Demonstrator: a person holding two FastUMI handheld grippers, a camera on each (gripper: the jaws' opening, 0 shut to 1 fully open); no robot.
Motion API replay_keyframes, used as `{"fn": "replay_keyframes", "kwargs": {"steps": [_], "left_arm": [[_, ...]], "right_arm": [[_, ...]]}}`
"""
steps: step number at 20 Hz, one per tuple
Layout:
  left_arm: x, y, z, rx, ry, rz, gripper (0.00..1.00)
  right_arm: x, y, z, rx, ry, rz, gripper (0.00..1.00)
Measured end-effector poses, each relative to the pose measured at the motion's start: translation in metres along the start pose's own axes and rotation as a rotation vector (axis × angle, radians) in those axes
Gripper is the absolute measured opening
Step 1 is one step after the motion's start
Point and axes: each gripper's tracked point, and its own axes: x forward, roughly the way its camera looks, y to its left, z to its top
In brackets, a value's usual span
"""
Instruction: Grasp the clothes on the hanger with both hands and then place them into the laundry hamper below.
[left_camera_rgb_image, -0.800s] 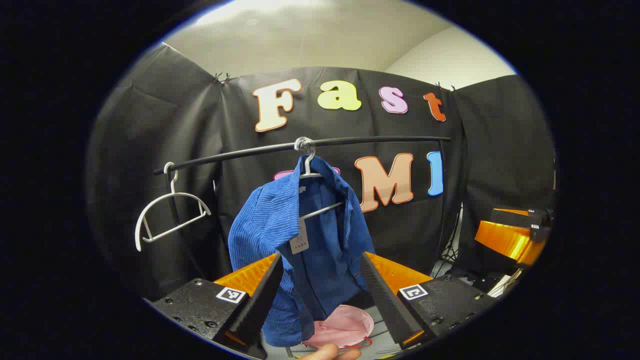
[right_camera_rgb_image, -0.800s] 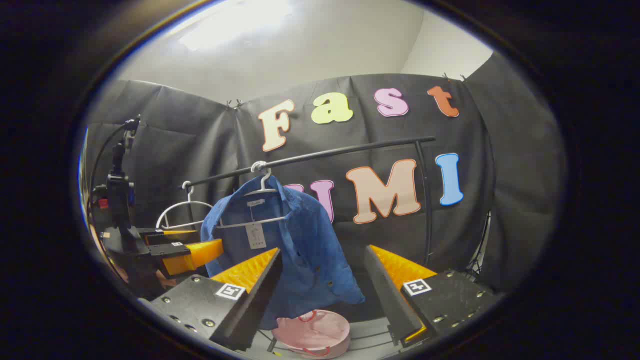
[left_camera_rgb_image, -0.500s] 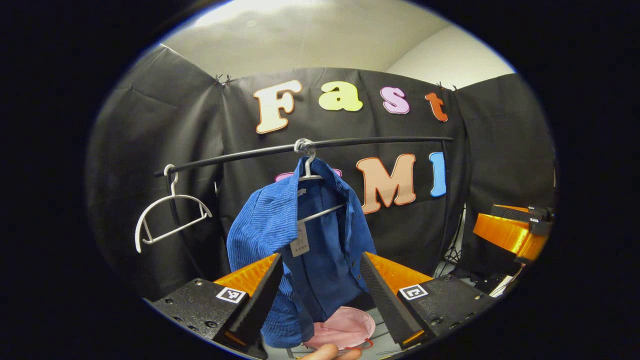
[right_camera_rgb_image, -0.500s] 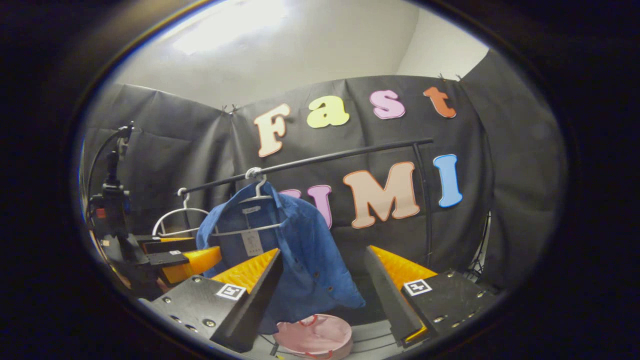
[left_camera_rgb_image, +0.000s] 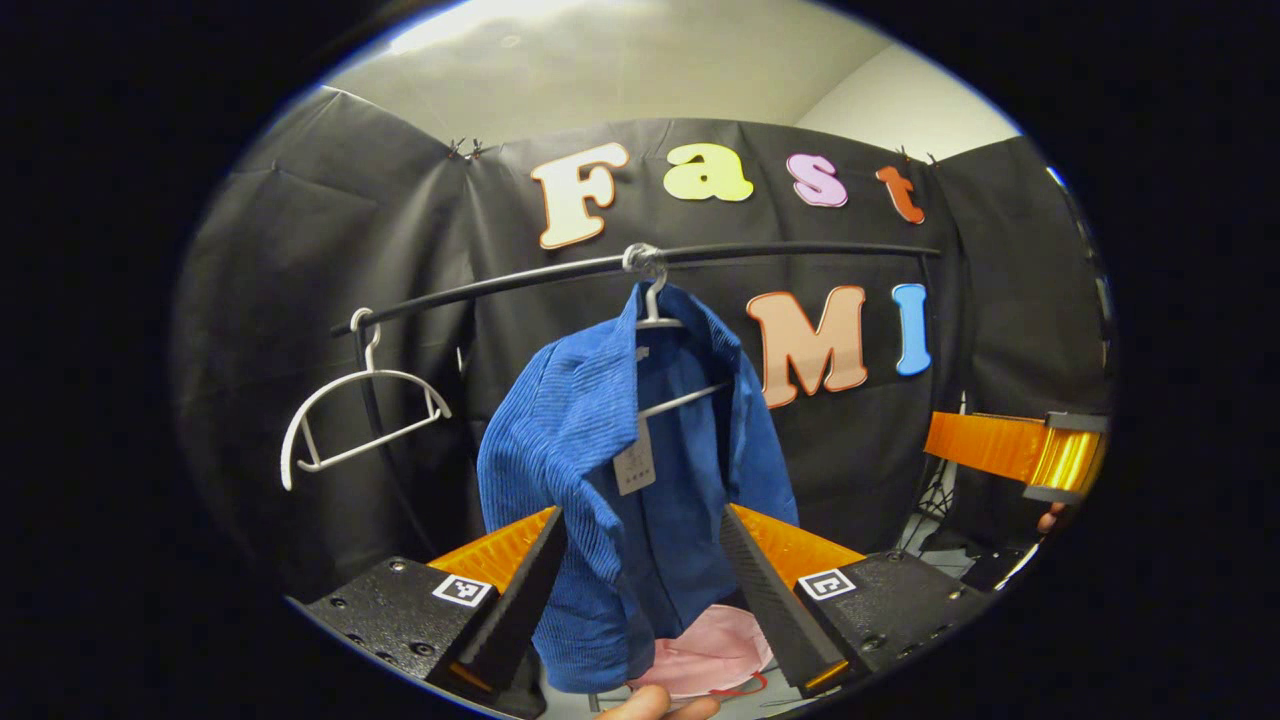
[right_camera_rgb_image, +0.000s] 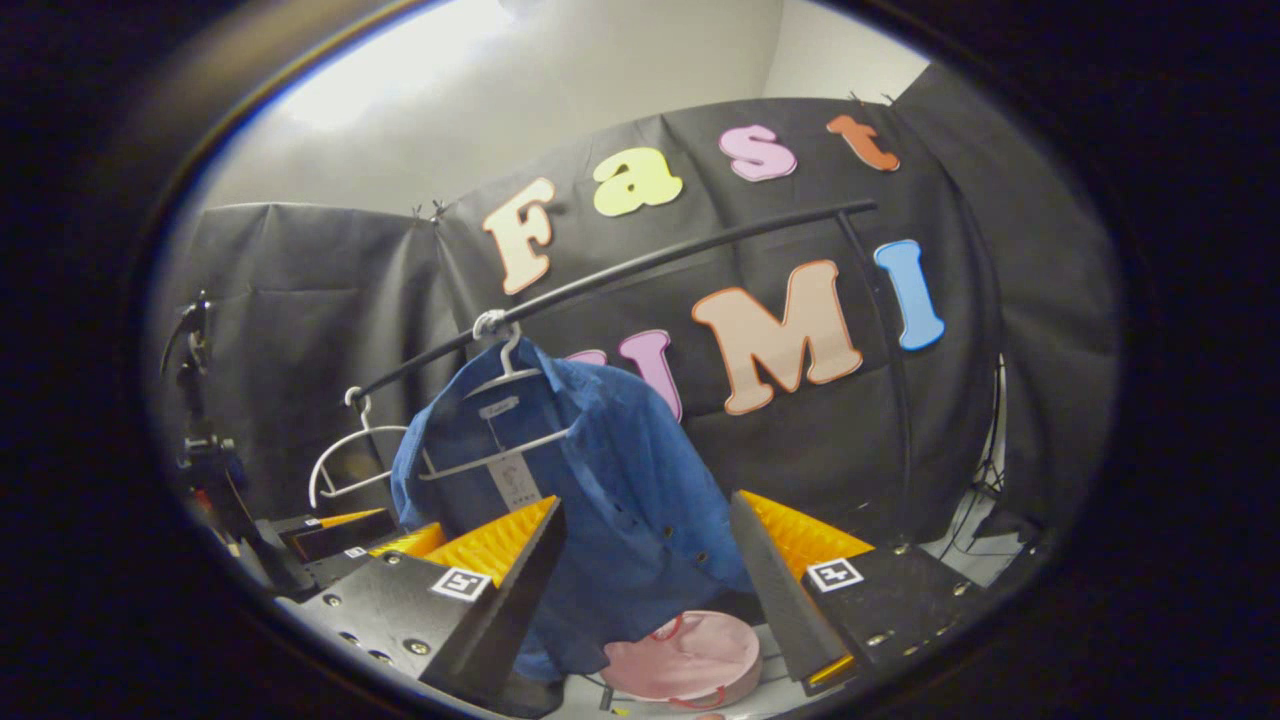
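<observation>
A blue corduroy shirt (left_camera_rgb_image: 600, 470) (right_camera_rgb_image: 600, 500) hangs on a white hanger (left_camera_rgb_image: 655, 310) (right_camera_rgb_image: 500, 375) from the black rail (left_camera_rgb_image: 780, 252) (right_camera_rgb_image: 680, 255). Below it on the floor stands the pink laundry hamper (left_camera_rgb_image: 715, 655) (right_camera_rgb_image: 685, 658). My left gripper (left_camera_rgb_image: 640, 575) is open, its fingers framing the shirt's lower half without touching it. My right gripper (right_camera_rgb_image: 645, 565) is open too, a little short of the shirt. In the left gripper view the right gripper (left_camera_rgb_image: 1015, 455) appears at the far right edge; in the right gripper view the left gripper (right_camera_rgb_image: 345, 535) sits low at the left.
An empty white hanger (left_camera_rgb_image: 360, 420) (right_camera_rgb_image: 345, 460) hangs at the rail's left end. The rail's upright post (right_camera_rgb_image: 890, 350) stands at the right. A camera stand (right_camera_rgb_image: 195, 420) rises at the far left. A fingertip (left_camera_rgb_image: 650, 705) shows at the bottom edge.
Both grippers have drawn closer to the shirt, which looks larger now. The right gripper view has tilted, so the rail slants more steeply. Both stay open.
</observation>
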Motion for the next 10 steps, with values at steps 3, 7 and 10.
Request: {"fn": "replay_keyframes", "kwargs": {"steps": [3, 7, 10], "left_arm": [[0.005, 0.011, -0.011, -0.004, -0.006, 0.055, 0.99], [0.018, 0.019, -0.02, 0.025, -0.033, 0.118, 0.95], [0.029, 0.02, -0.03, 0.006, 0.0, 0.132, 0.99]], "right_arm": [[0.011, 0.012, -0.011, -0.039, 0.039, 0.028, 0.99], [0.029, 0.021, -0.035, -0.043, 0.117, 0.044, 0.99], [0.043, 0.024, -0.031, -0.018, 0.119, 0.059, 0.99]]}}
